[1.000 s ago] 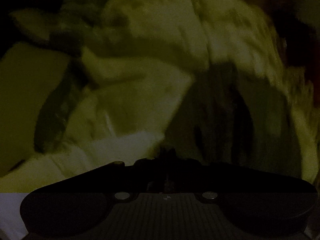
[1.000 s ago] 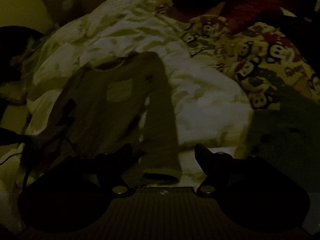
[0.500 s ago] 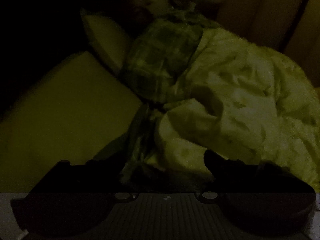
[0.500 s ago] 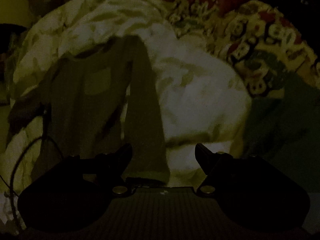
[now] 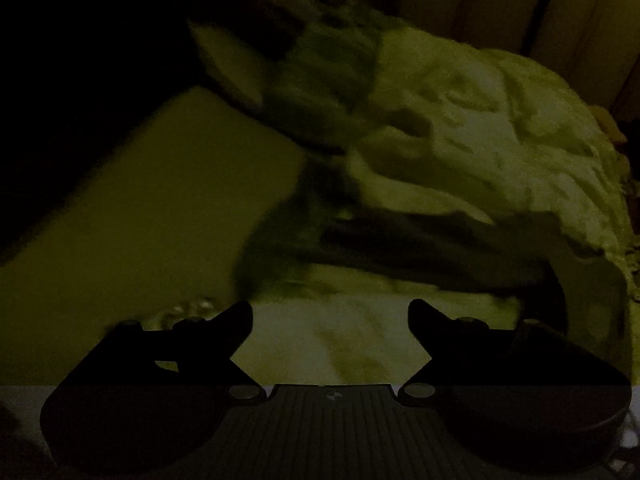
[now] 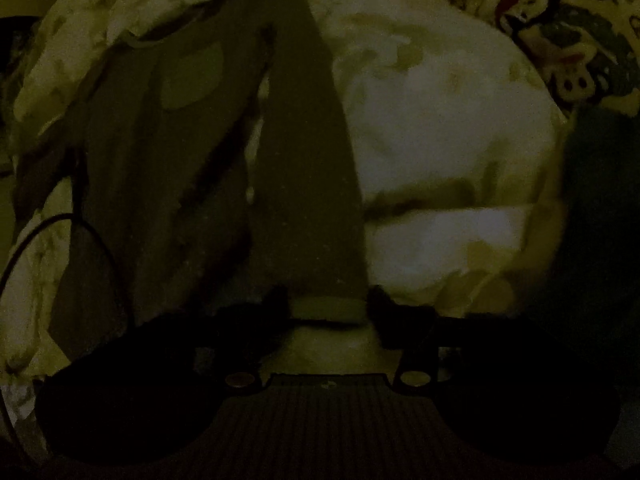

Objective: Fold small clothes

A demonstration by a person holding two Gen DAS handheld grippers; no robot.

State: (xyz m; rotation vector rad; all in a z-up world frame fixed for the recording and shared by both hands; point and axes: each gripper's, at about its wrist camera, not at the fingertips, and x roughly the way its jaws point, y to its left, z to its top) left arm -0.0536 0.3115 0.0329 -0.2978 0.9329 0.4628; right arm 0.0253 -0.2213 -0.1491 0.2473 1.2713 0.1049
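The scene is very dark. In the right wrist view a small dark long-sleeved shirt point(image 6: 168, 152) with a pale chest pocket point(image 6: 192, 80) lies flat on a pale quilt point(image 6: 440, 100). Its right sleeve point(image 6: 308, 160) runs down to a pale cuff point(image 6: 328, 306). My right gripper point(image 6: 328, 308) is open, with one fingertip on each side of that cuff. In the left wrist view my left gripper point(image 5: 330, 320) is open and empty above pale bedding point(image 5: 340, 344). A dark strip of cloth point(image 5: 420, 248), seemingly part of the shirt, lies just beyond it.
A monkey-print blanket point(image 6: 560, 40) lies at the far right and a dark green cloth point(image 6: 592, 220) at the right. A thin black cable point(image 6: 52, 232) loops at the left. A rumpled pale quilt point(image 5: 480, 128), a checked cloth point(image 5: 320, 80) and a flat mattress edge point(image 5: 140, 220) show in the left wrist view.
My left gripper opened and swung away from the shirt, then back toward the bedding. My right gripper moved forward and down to the sleeve cuff, which now sits between its fingertips.
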